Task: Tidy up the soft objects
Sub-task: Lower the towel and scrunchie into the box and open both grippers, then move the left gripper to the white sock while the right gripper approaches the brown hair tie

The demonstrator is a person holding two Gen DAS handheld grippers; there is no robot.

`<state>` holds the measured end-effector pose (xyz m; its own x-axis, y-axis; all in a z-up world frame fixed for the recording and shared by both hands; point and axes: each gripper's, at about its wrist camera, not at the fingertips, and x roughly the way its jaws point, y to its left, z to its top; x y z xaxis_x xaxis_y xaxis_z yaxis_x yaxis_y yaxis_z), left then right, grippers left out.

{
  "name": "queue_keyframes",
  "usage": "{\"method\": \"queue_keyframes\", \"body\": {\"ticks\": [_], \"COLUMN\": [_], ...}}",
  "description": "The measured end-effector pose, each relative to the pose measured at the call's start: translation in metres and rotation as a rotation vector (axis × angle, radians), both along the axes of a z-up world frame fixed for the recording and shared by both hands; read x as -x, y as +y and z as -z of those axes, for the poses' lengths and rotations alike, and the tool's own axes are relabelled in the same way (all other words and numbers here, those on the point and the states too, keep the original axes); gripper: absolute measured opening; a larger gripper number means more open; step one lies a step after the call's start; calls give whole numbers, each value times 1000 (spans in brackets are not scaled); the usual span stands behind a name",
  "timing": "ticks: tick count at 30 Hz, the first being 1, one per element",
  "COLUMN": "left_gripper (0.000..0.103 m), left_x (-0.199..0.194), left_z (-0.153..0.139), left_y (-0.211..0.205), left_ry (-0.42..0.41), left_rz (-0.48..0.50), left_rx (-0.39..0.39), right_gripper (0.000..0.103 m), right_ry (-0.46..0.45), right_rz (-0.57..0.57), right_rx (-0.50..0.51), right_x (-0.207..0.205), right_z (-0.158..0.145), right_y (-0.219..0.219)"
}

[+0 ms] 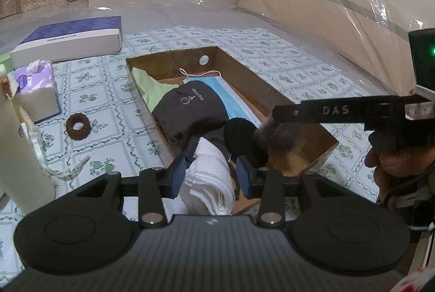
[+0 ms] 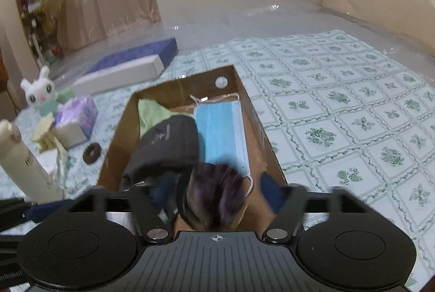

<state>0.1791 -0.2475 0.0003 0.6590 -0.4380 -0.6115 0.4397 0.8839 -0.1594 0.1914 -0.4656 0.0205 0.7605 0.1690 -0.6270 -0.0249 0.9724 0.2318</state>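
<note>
The left gripper [image 1: 211, 177] clasps a rolled white towel [image 1: 210, 177] at the near end of the cardboard box [image 1: 272, 90], probably to tuck it in, while the right gripper [image 2: 217, 191] stands spread around a dark furry ball [image 2: 214, 196], seemingly dropping it beside the blue mask [image 2: 220, 128].

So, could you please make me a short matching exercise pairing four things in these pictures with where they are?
Things:
1. Blue mask
2. Brown ring
3. Toy rabbit
4. White cloth

Places:
A. between the left gripper's fingers
B. flat in the box, along its right wall
C. on the tablecloth, left of the box
D. upright behind the purple tissue pack

Pairs: 1-B, 2-C, 3-D, 4-A
</note>
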Motion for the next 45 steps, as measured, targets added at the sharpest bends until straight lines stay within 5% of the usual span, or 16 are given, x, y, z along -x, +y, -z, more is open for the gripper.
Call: {"method": "queue_keyframes", "body": {"ticks": [19, 34, 45], "left_gripper": [37, 37, 40], "left_x": [48, 92, 86], "left_z": [-12, -25, -23], "left_y": [52, 159, 237], "left_ry": [-19, -60, -90], "left_rz": [-55, -169, -224], "left_rx": [11, -8, -90], "right_gripper": [74, 74, 74], "right_ry": [-33, -57, -78], "right_rz": [-5, -108, -239], "right_rx": [-58, -50, 32], "right_x": [77, 123, 114], "right_z": [-13, -24, -29], "right_y": [43, 134, 180]}}
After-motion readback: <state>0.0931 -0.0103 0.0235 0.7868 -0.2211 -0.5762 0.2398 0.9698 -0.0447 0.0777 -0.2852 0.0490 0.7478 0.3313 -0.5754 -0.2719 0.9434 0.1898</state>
